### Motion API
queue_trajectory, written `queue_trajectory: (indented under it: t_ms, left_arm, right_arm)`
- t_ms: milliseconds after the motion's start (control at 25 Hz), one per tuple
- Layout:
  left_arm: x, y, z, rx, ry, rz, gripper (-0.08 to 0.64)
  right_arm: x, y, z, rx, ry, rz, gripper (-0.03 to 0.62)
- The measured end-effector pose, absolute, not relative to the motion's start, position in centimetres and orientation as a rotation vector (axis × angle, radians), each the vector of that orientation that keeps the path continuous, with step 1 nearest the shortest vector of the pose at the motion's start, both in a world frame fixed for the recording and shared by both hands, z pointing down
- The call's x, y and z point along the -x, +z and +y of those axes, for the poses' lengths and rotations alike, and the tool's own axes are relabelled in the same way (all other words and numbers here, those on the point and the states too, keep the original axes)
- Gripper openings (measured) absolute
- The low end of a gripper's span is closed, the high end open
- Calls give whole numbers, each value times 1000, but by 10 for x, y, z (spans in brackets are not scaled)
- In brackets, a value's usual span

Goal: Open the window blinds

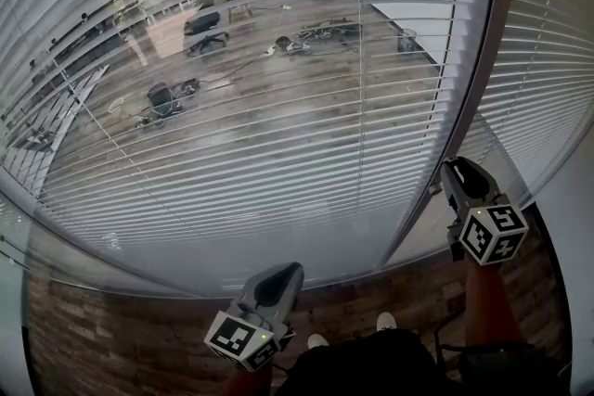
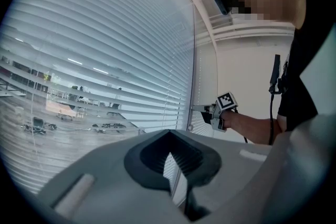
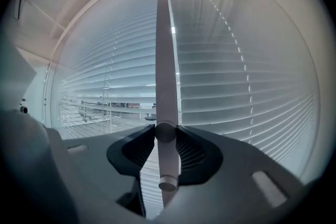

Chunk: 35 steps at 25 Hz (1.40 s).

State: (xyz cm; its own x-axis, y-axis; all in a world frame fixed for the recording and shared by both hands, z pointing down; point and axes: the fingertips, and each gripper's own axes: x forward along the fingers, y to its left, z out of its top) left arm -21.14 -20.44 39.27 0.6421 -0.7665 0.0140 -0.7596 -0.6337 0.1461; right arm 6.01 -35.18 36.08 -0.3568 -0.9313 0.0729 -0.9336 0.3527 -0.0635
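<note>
White slatted blinds (image 1: pixel 278 107) cover the big window, and a wooden floor with chairs shows through the left panel's slats. A second panel (image 3: pixel 247 92) to the right looks more closed. A pale tilt wand (image 3: pixel 167 76) hangs down between the two panels. My right gripper (image 3: pixel 167 131) is shut on the wand near its lower end. The head view shows this right gripper (image 1: pixel 447 170) raised at the panels' junction, and the left gripper view shows it (image 2: pixel 203 109) reaching to the thin wand (image 2: pixel 193 60). My left gripper (image 1: pixel 283 274) is held low in front of the glass, shut and holding nothing (image 2: pixel 169 134).
A brick-patterned floor (image 1: pixel 93 329) runs below the window sill. The person's shoes (image 1: pixel 317 340) stand close to the glass. A plain white wall (image 2: pixel 247 71) meets the window on the right, and a black cable (image 2: pixel 274 76) hangs by the person's body.
</note>
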Motion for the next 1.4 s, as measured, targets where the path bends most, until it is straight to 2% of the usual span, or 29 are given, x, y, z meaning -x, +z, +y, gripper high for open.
queue_trajectory:
  t_ms: [400,1400]
  left_arm:
    - [214,397,-204,-2701,-70,-1277,0]
    - [213,400,-205,-2713,-69,-1282,0]
  right_arm:
    - [-59,360,-352,-1749,28,-2499,152]
    - [-54,364,-352,-1592,-657,-1960,149]
